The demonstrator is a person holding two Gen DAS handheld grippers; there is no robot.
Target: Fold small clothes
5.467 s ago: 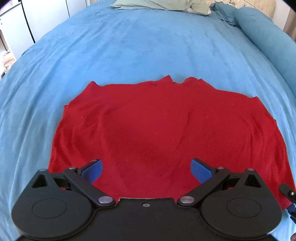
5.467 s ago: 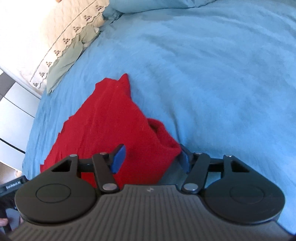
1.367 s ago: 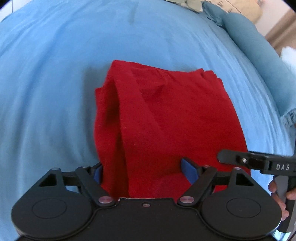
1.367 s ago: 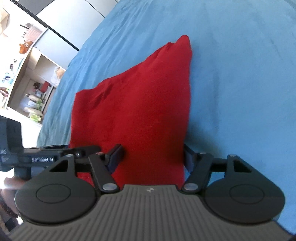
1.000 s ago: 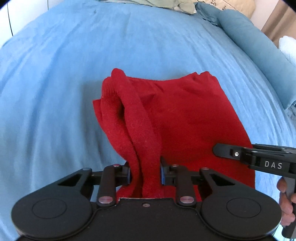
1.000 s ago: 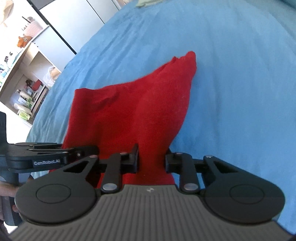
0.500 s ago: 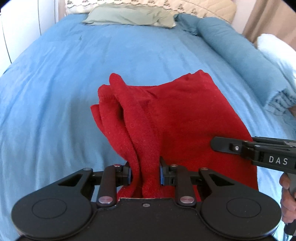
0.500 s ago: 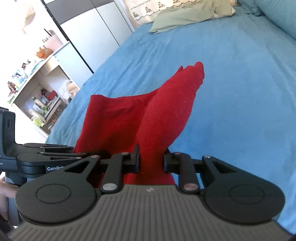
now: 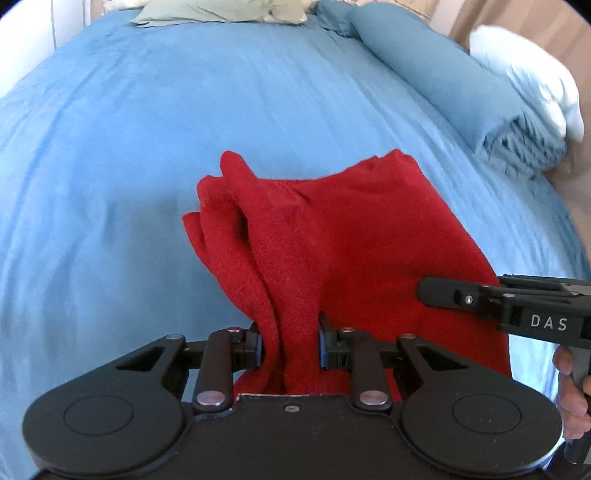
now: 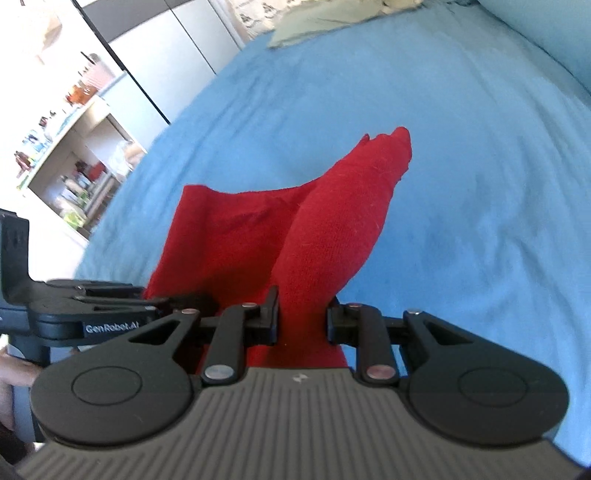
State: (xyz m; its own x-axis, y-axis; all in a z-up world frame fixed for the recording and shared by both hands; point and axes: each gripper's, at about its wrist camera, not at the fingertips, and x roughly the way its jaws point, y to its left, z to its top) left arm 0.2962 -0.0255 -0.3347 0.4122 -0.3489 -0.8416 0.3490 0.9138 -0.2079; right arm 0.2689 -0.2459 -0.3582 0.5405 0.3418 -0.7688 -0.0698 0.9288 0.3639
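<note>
A red knit garment point(image 9: 362, 236), folded over on itself, lies on the blue bed point(image 9: 147, 147). My left gripper point(image 9: 290, 341) is shut on its near left corner, which bunches up between the fingers. My right gripper point(image 10: 303, 319) is shut on the garment point(image 10: 332, 229) at its near right corner. Both near corners are lifted off the bed while the far end still rests on it. The right gripper's body shows at the right edge of the left wrist view point(image 9: 517, 306), and the left gripper's body shows at the left of the right wrist view point(image 10: 74, 310).
A rolled blue duvet point(image 9: 443, 81) and a white pillow point(image 9: 532, 85) lie along the bed's right side. A green pillow point(image 9: 221, 13) sits at the head. White wardrobes and open shelves point(image 10: 74, 147) stand beyond the bed's left side.
Both grippers went from open beside the folded garment to shut on its near corners about a second ago, and have since lifted those corners upward, tilting the views toward the head of the bed.
</note>
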